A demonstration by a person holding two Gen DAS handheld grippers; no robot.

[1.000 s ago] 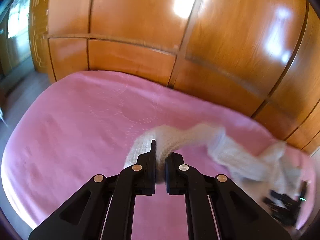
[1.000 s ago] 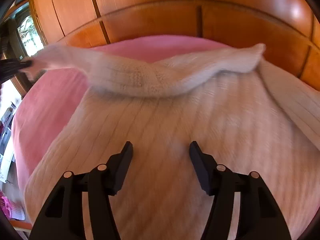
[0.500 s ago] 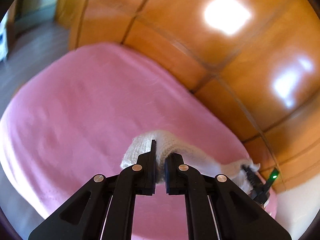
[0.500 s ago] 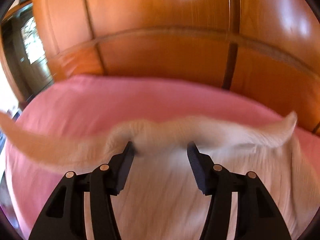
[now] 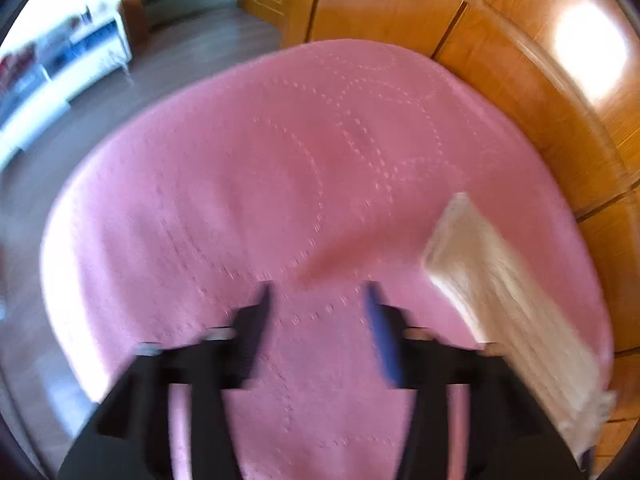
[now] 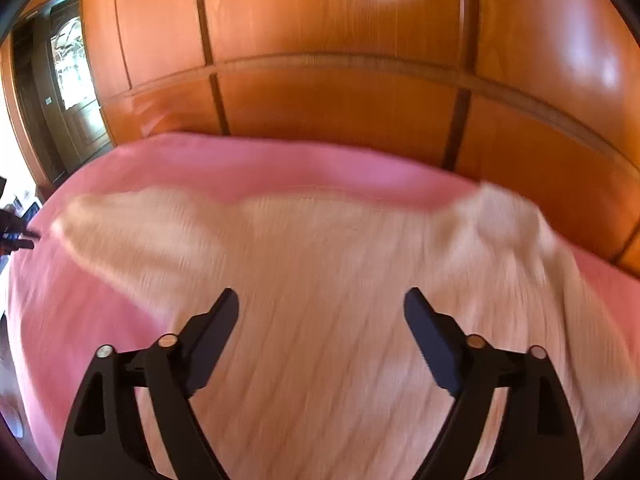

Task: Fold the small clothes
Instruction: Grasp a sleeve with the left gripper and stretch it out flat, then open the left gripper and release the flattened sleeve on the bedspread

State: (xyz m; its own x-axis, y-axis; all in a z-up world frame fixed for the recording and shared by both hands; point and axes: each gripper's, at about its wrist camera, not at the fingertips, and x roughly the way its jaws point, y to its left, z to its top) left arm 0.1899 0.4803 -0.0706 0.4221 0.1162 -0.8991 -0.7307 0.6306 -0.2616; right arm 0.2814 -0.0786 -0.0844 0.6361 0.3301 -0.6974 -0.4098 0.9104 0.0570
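Both tongs were let go and held nothing.

The left tongs (image 5: 318, 294) pointed down at the pink bed cover (image 5: 248, 184). Their jaws had just been opening, and only pink cover showed in the gap between them. The cream knit top (image 5: 508, 292) lay on the cover off to the right of those tongs, apart from them, close to the brown wood wall (image 5: 520, 68). That picture was blurry. The right tongs (image 6: 320, 300) had just been opening too, and their jaws stood wide apart. They hung over the cream knit top (image 6: 328, 264), which lay spread flat on the pink bed cover (image 6: 248, 164). Nothing was between the right jaws. One sleeve (image 6: 104, 220) reached out to the left, toward the black tip of the left tongs (image 6: 18, 238) at the picture's edge.
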